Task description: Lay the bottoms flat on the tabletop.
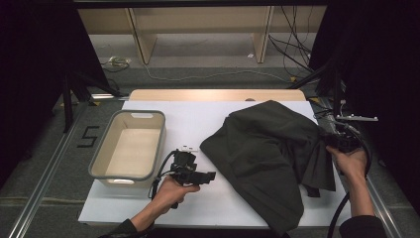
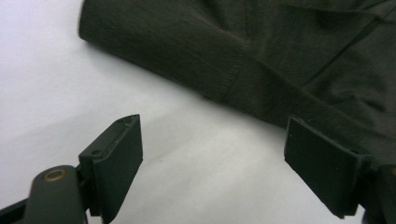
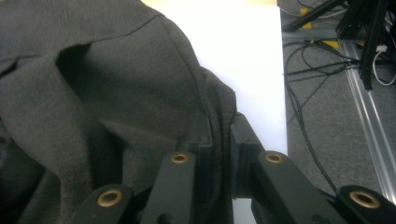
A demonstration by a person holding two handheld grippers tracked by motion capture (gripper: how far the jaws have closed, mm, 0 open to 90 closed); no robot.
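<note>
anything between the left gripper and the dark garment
No, just bare white table cover. In the left gripper view the left gripper has its jaws open over it, with the dark garment lying just beyond them.

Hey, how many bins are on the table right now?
1. A single grey bin sits on the left side of the white table, left of the dark garment. Nothing shows inside it. The garment could hide something small underneath.
</note>
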